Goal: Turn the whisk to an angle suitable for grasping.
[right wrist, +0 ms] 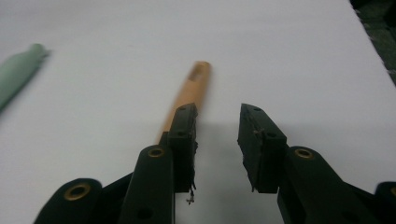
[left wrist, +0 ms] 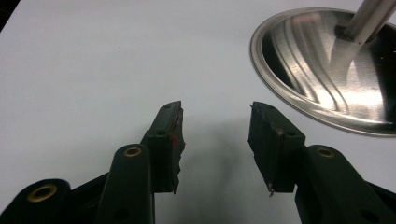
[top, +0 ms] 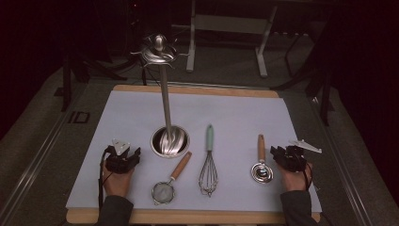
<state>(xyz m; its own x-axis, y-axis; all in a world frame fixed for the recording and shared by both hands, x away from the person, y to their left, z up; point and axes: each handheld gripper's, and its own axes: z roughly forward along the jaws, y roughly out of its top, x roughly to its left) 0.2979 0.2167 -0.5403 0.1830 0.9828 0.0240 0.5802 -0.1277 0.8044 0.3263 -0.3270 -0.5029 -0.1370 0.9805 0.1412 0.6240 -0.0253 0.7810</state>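
**Two claws wait at the bench's near corners, a spoon handle just off the right one**

We hold the left claw point(top: 123, 159) at the lower left of the high view, on the white sheet point(top: 235, 113) that covers the wooden bench point(top: 197, 217). Its jaws stand apart with bare sheet between them. The round steel base point(top: 170, 141) of the utensil stand lies just to its right; in the left gripper view that base's rim point(left wrist: 299, 105) curves through the upper right, near but clear of the right jaw.

Our right claw point(top: 288, 157) sits at the lower right, close to the sheet's right edge. Its jaws are partly apart and clamp nothing. The wooden-handled measuring spoon point(top: 261, 162) lies just left of it; in the right gripper view its handle point(right wrist: 191, 91) runs up from behind the left jaw, outside the gap.

Between the two claws lie a small strainer point(top: 165, 188) and a whisk point(top: 208, 162) with a green handle, each well apart from its neighbours. The upper half of the sheet is open, broken by the stand's pole point(top: 165, 101).
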